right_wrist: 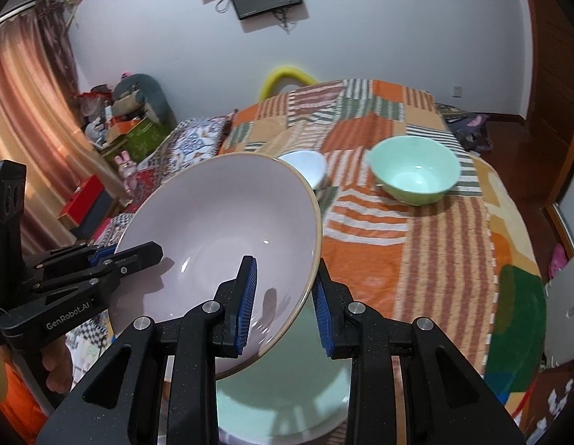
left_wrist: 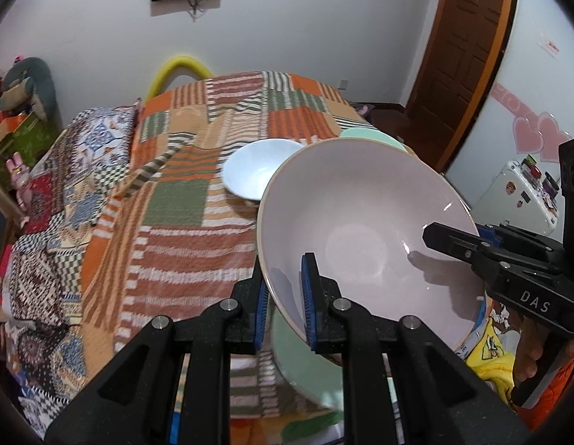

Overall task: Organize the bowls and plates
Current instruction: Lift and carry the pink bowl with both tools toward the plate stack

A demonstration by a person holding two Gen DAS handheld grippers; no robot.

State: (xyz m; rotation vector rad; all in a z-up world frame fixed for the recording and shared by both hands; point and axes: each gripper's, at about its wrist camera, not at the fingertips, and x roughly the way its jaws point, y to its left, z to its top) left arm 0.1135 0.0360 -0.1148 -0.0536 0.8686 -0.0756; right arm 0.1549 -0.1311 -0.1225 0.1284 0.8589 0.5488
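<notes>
A: Where is the big pale pink bowl (left_wrist: 365,237) at this moment?

B: It is in the air above the patchwork bedspread (left_wrist: 198,193), tilted, and both grippers hold it. The left gripper (left_wrist: 285,304) pinches its rim on one side, one blue pad inside the bowl and one outside. The right gripper (right_wrist: 283,306) pinches the opposite rim in the same way, its jaws narrow around the wall of the bowl.

A: What is below it?

B: Directly under the pink bowl there is a mint green dish (right_wrist: 283,393); I see only a part of it, so I cannot tell whether it is a plate or a bowl. The pink bowl does not seem to touch it.

A: And the other dishes?

B: A small white bowl (left_wrist: 255,170) stands on the bedspread behind the pink one. A mint green bowl (right_wrist: 415,172) stands near it, further to the right in the right wrist view. Both are upright and apart from each other.
</notes>
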